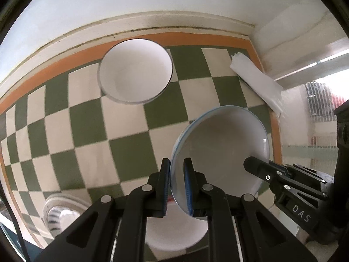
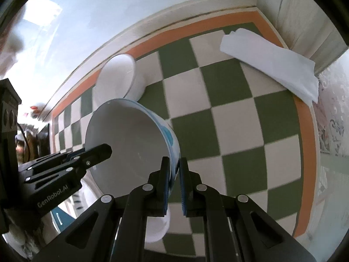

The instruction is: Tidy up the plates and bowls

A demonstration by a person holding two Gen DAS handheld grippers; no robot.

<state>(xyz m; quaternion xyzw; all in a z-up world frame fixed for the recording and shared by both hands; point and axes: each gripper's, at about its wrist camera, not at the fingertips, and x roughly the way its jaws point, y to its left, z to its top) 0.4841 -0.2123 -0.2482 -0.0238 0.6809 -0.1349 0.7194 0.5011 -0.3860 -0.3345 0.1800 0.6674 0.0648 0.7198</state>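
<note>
Both grippers, the left gripper (image 1: 176, 181) and right gripper (image 2: 173, 179), clamp opposite rims of a blue-patterned bowl (image 1: 220, 150) above the checkered cloth (image 1: 91, 118), apparently mid-carry toward stacking, likely into the white bowl (image 1: 135, 71).

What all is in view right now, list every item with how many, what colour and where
Blue-patterned bowl: one, white inside, blue marks outside, gripped on opposite rim edges by both grippers.
Plain bowl: one, white, on the cloth near the orange border.
Lower bowl: one, white, under the gripped one.
Striped dish: one, white with dark stripes, lower left cloth edge.
Folded paper: one, white, far right corner.
Checked cloth: one, green and cream, orange border.
Left gripper: black, blue pads, jaws shut on the rim.
Right gripper: same, opposite rim.
</note>
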